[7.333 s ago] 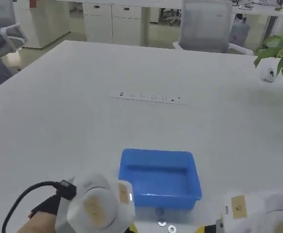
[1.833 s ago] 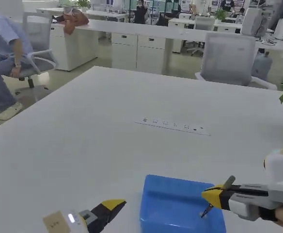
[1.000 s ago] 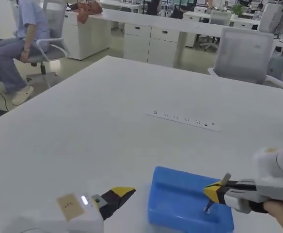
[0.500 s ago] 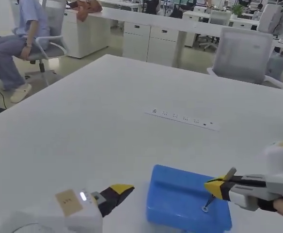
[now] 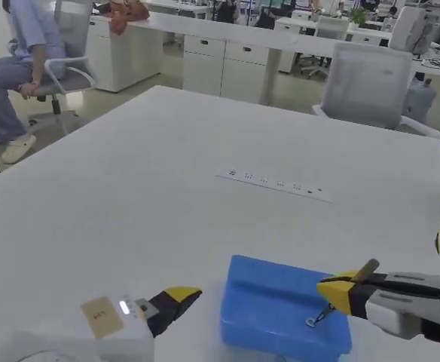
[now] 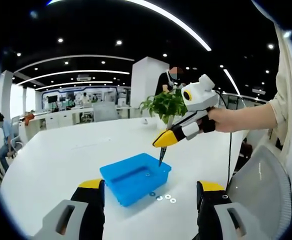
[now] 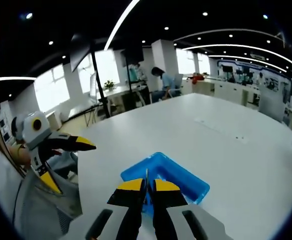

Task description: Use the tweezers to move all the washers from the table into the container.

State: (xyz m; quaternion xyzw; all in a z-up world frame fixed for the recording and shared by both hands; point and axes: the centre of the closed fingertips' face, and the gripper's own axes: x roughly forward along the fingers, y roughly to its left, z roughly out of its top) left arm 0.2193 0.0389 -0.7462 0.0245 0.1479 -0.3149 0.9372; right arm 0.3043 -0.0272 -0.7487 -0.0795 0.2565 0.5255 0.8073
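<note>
Hanging directly above the blue plastic container (image 5: 259,296), slim metal tweezers (image 5: 323,314) clamped in the right hand-held gripper (image 5: 334,289) pinch a small round washer (image 5: 310,323); the left hand-held gripper (image 5: 181,296) gapes empty.

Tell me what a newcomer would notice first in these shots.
The bright blue plastic container on the white table stands out first, close to the person. Over its right side the right gripper, yellow-tipped jaws shut on thin metal tweezers, points them down into it. In the left gripper view, several small silver washers lie on the table just outside the container, beyond the open left gripper.
</note>
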